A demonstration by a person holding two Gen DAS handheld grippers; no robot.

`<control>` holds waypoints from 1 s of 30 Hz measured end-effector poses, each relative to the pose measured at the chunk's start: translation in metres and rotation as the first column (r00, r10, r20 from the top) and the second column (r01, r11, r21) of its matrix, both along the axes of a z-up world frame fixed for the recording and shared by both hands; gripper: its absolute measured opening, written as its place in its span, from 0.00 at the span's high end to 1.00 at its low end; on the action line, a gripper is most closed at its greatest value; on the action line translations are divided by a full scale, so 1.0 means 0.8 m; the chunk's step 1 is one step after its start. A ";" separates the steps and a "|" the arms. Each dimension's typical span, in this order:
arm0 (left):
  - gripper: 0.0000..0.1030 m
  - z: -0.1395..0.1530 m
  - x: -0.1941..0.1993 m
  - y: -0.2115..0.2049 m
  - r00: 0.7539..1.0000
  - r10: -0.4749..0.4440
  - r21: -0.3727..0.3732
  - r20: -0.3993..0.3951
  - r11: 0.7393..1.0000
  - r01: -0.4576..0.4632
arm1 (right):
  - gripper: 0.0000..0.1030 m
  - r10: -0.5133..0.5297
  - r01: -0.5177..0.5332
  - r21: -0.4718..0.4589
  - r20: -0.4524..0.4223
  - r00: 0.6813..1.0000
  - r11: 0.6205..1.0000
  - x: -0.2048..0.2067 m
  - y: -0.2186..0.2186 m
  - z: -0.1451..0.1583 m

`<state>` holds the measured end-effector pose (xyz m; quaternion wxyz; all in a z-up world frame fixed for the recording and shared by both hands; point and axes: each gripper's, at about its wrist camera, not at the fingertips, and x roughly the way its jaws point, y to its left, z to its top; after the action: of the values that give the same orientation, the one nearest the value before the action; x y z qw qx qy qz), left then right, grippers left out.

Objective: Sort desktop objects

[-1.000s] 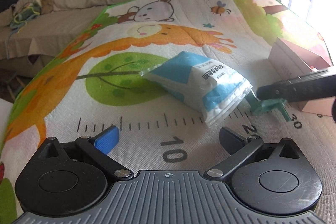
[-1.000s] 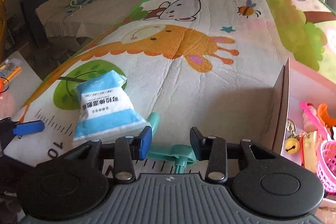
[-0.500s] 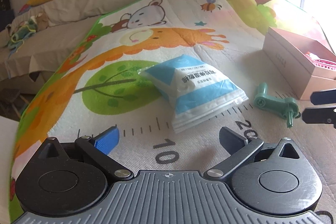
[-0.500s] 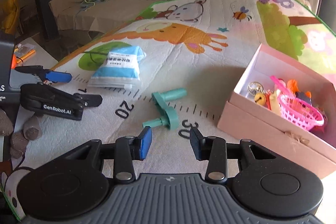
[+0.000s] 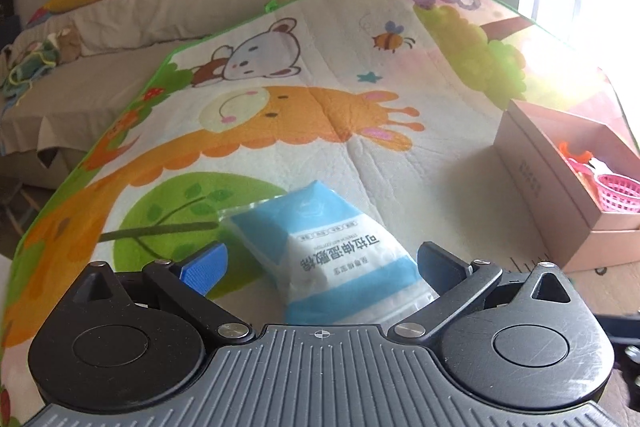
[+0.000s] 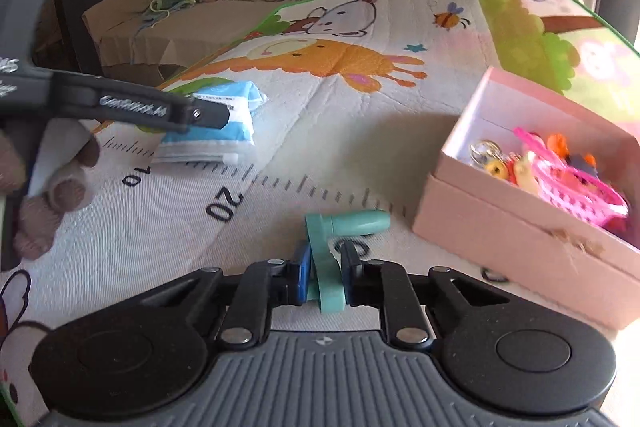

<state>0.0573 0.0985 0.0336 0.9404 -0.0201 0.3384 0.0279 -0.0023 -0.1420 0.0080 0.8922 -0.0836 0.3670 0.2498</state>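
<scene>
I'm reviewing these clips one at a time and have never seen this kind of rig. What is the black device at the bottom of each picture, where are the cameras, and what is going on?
No robot here: a person holds a hand-operated gripper in each hand, and a fisheye camera on each looks forward along its jaws. The black device at the bottom of each picture is that gripper's own body.

The left view shows the left gripper with jaws wide open on either side of a blue and white packet lying on a cartoon play mat.

The right view shows the right gripper with jaws shut on a teal plastic crank-shaped part. The dark bar entering from the left is the other gripper, seen from the side, over the packet.

A pink box on the mat holds small items, including a pink basket.
</scene>
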 end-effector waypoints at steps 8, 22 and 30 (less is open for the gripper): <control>0.00 -0.016 0.033 0.022 0.991 0.127 -0.051 -0.049 0.990 -0.130 | 0.84 -0.164 0.165 -0.011 0.084 0.983 0.986 -0.043 -0.074 -0.013; 0.08 -0.025 0.070 0.016 0.983 0.137 -0.061 -0.120 0.988 -0.145 | 0.17 -0.238 0.236 0.024 0.115 0.964 0.971 -0.040 -0.076 -0.030; 0.32 -0.022 0.028 -0.004 0.997 0.013 -0.043 -0.079 0.999 -0.017 | 0.07 -0.239 0.238 0.019 0.114 0.964 0.971 -0.039 -0.074 -0.030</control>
<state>0.0793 0.0957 0.0158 0.9254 -0.0422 0.3755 0.0284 -0.0335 -0.2016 -0.0159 0.9356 -0.0508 0.3216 0.1364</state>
